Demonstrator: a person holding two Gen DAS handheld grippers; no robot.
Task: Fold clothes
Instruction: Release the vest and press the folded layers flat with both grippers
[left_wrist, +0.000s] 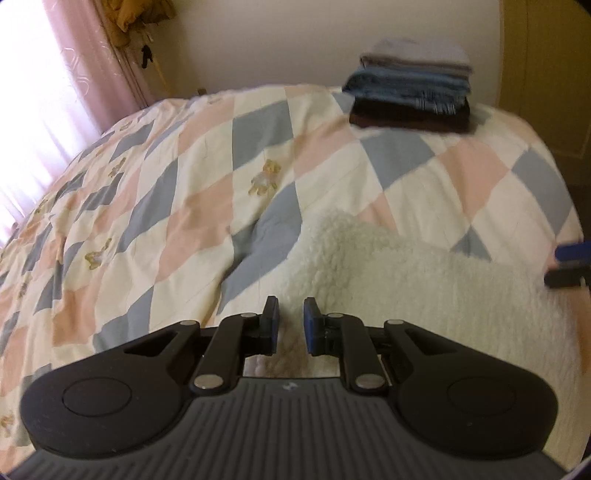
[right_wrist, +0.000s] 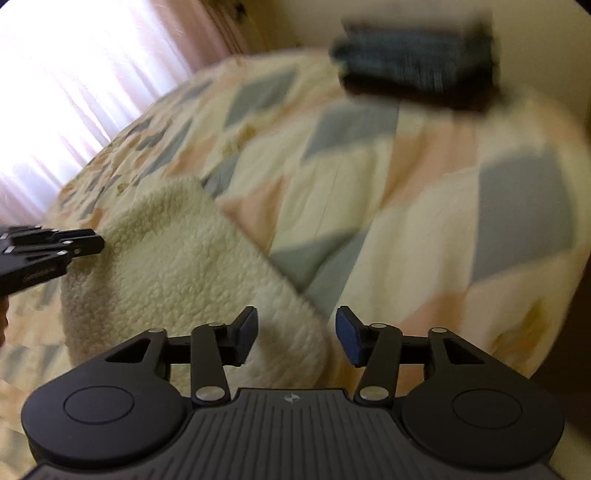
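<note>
A cream fleece garment (left_wrist: 406, 288) lies flat on the patchwork quilt (left_wrist: 207, 192), near the bed's front edge. My left gripper (left_wrist: 291, 323) hovers at the garment's left edge, open by a narrow gap with nothing pinched between its blue pads. In the right wrist view the fleece garment (right_wrist: 184, 266) spreads to the left, and one corner of it lies under my right gripper (right_wrist: 297, 332). That gripper is wide open and holds nothing. Each view shows the other tool: the right gripper (left_wrist: 569, 266) at the far right, the left gripper (right_wrist: 55, 247) at the far left.
A stack of folded clothes (left_wrist: 410, 96) in grey, blue and dark brown sits at the far right corner of the bed, and appears blurred as the folded stack (right_wrist: 417, 66). Pink curtains (left_wrist: 55, 110) hang at a bright window on the left. The quilt (right_wrist: 406, 206) drops away at the right.
</note>
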